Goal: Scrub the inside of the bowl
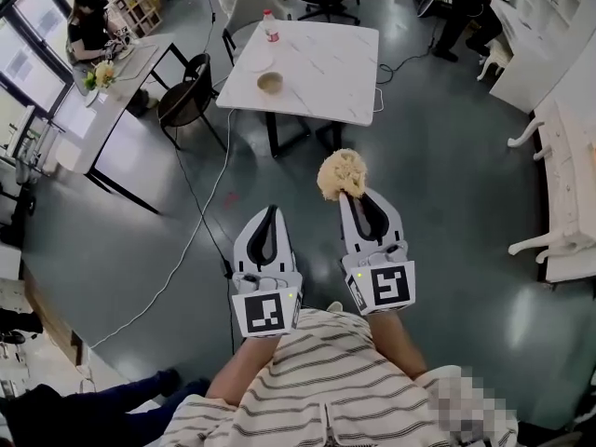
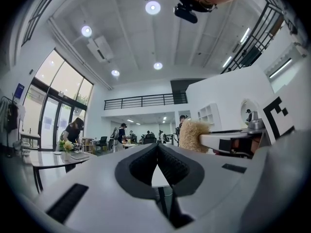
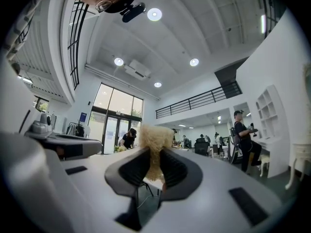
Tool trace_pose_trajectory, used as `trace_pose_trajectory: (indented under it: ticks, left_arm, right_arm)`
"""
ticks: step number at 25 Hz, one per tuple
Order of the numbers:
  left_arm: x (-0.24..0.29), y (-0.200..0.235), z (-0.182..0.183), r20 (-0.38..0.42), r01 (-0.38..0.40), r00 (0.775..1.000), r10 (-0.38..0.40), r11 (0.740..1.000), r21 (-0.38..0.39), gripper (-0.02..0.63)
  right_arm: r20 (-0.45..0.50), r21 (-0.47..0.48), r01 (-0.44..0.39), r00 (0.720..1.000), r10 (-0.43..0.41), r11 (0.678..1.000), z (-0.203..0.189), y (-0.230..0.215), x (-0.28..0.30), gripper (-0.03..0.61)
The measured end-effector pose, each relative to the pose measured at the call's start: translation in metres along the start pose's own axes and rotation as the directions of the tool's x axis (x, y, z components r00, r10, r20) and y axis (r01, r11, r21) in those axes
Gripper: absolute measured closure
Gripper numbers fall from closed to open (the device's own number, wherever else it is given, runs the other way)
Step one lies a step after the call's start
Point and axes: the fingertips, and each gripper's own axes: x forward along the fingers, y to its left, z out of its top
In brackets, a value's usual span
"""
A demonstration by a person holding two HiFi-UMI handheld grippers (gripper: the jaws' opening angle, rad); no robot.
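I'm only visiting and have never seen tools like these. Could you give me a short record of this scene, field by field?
Right gripper: shut on a straw-coloured scrubber
Left gripper: shut, nothing between its jaws
Bowl: on the white table, ahead of both grippers, apart from them
Also on the table: plate, bottle
Scrubbing: not yet begun

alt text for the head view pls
The right gripper holds a tan fibrous scrubber over a grey floor; the left gripper is shut and empty. Ahead stands a white table with a bowl and a bottle on it.
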Motion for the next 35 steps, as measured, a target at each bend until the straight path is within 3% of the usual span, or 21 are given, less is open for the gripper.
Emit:
trace_pose_trajectory:
  ticks: [13,23,35]
  left_arm:
    - [0.134,0.095,-0.015,-0.028,0.031,0.999,-0.032,0.999,-0.04,0.609]
    - [0.203,0.176,-0.039,-0.06,0.086,0.994,-0.09,0.994,-0.068,0.609]
    - [0.253,0.227,-0.07,-0.089,0.108,0.989,-0.12,0.985,-0.131,0.609]
  right_arm:
    - [-0.031,-0.012,0.011,0.999,-0.012,1.0,-0.011,-0.005,0.162,0.508]
    - [-0.08,-0.036,0.031,0.996,-0.034,0.999,-0.032,0.014,0.269,0.508]
    - [-0.15,-0.068,0.039,0.987,-0.049,0.997,-0.056,0.029,0.335,0.508]
